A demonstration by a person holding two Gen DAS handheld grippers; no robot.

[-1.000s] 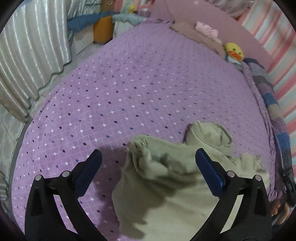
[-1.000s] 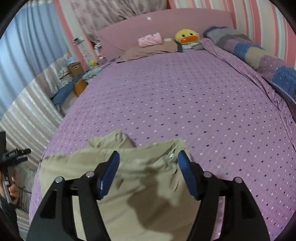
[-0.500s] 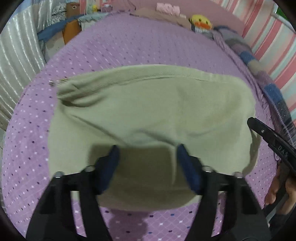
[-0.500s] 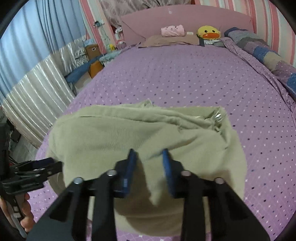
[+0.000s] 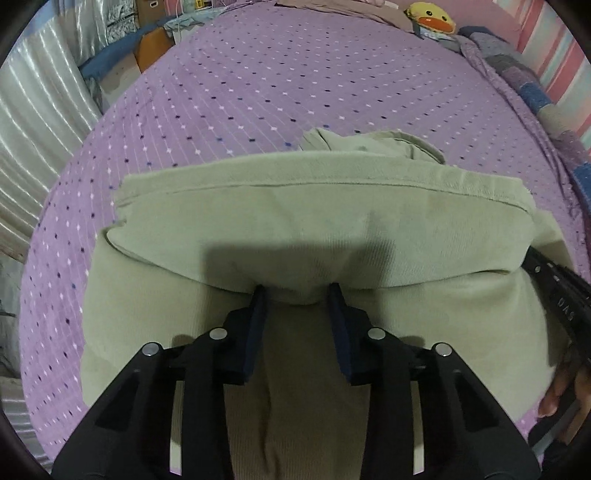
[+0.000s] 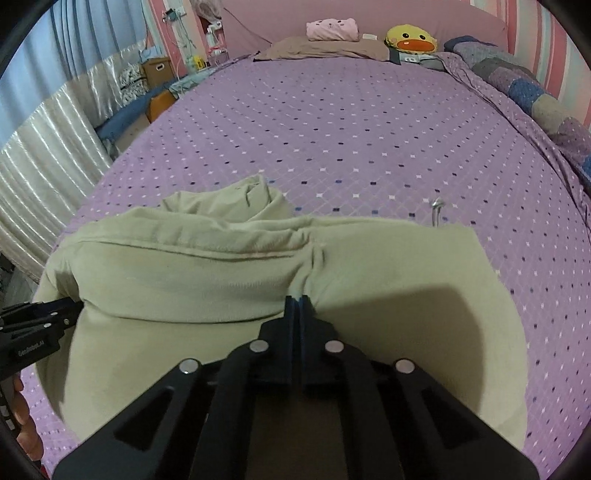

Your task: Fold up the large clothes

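The right claw [image 6: 298,301] is clenched on a pinch of the garment [image 6: 229,280]; the left claw [image 5: 297,295], whose jaws have just been closing, has a fold edge between its pads [image 5: 258,314]. The garment lies near the bed's [image 6: 332,129] foot, doubled once, hood bunched behind it. Further folds and smoothing seem left.

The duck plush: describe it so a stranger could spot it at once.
Look to the far end of the purple dotted bedspread, against the pink headboard. The duck plush sits right of the pink cat-face cushion; it alone is round and yellow with an orange bill.
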